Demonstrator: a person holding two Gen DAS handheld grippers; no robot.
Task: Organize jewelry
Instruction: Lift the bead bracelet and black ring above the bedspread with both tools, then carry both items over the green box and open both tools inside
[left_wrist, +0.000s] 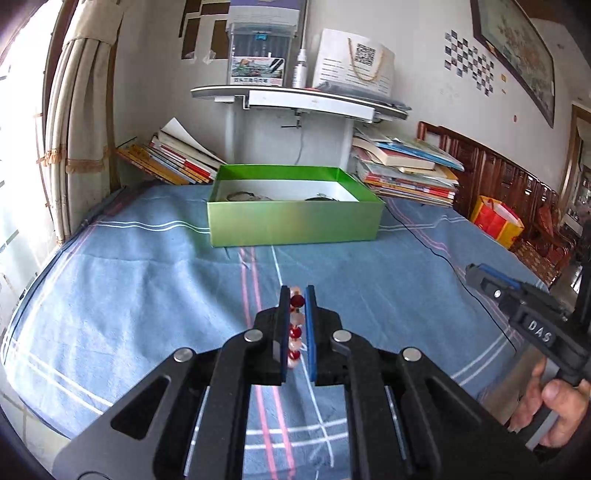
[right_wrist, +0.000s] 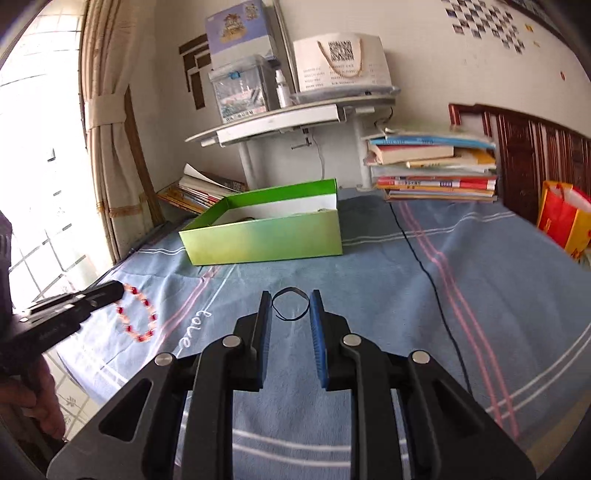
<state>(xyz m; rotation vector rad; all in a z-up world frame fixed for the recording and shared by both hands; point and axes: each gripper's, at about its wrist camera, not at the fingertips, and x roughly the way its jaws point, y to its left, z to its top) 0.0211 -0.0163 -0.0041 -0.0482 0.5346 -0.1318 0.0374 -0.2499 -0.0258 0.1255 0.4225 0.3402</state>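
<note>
Left gripper (left_wrist: 297, 295) fingers pinch the red-and-pink beaded bracelet (left_wrist: 295, 332), its loop running lengthwise between the pads above the blue striped bedsheet (left_wrist: 147, 280). Right gripper (right_wrist: 290, 301), fingers parted and holding nothing, brackets a thin black ring-shaped band (right_wrist: 291, 304) lying flat. Green cardboard box (left_wrist: 295, 221) sits beyond.

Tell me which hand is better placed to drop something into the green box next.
Left. Its tongs are shut on the red and pink bead bracelet, facing the green cardboard box. The right tongs are open around a thin black loop lying on the blue cloth.
</note>
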